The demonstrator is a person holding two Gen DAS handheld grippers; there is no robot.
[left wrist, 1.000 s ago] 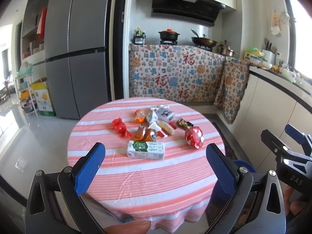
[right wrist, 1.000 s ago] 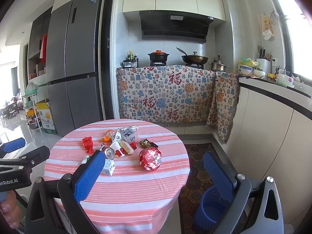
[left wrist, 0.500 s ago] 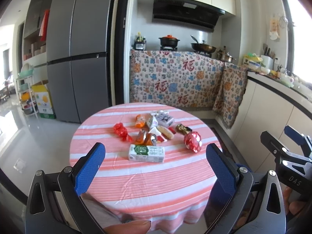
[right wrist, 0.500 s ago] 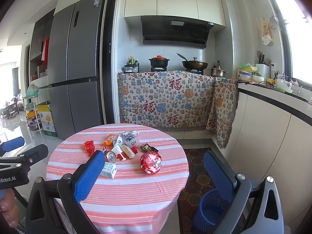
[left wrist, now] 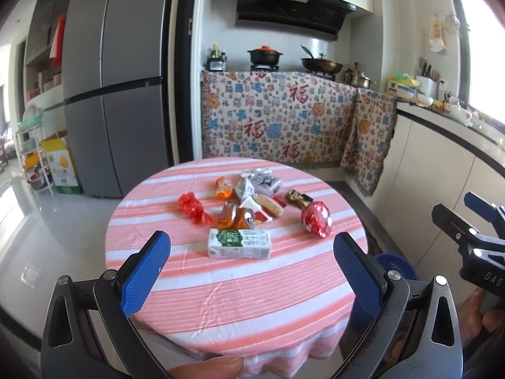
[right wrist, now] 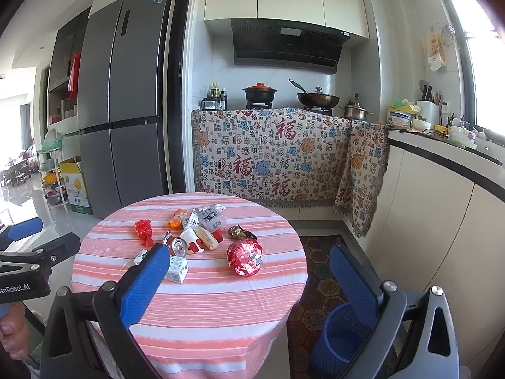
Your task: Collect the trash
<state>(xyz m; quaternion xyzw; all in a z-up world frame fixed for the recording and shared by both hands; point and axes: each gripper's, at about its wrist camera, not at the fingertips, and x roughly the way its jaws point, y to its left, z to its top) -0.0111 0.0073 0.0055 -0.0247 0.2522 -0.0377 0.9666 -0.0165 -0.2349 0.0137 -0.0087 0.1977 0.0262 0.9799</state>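
The milk carton (left wrist: 239, 243) is seen whole from the left wrist, but in the right wrist view it (right wrist: 175, 268) is half covered by a blue pad of the right gripper (right wrist: 249, 279). Only the silver top of the can (right wrist: 178, 246) is shown there; its label cannot be read. The smaller wrappers at the middle of the heap (left wrist: 252, 195) overlap, and their kinds cannot be told apart. The blue bin (right wrist: 339, 338) on the floor at 4 o'clock of the round counter (right wrist: 202, 315) is partly masked by the right jaw, and in the left wrist view only its rim (left wrist: 393, 265) is seen.

The jaws of the left gripper (left wrist: 252, 271) are spread wide with nothing between them, short of the counter's near edge at 6 o'clock. The right jaws are likewise wide apart and empty.

The trash is gathered in the counter's far half: a red crumpled wrapper (left wrist: 193, 207) at 10 o'clock, a red foil ball (left wrist: 315, 218) at 2 o'clock, the carton nearest. The near half of the striped cloth (left wrist: 240, 300) is left bare, and open floor lies at 9 o'clock.
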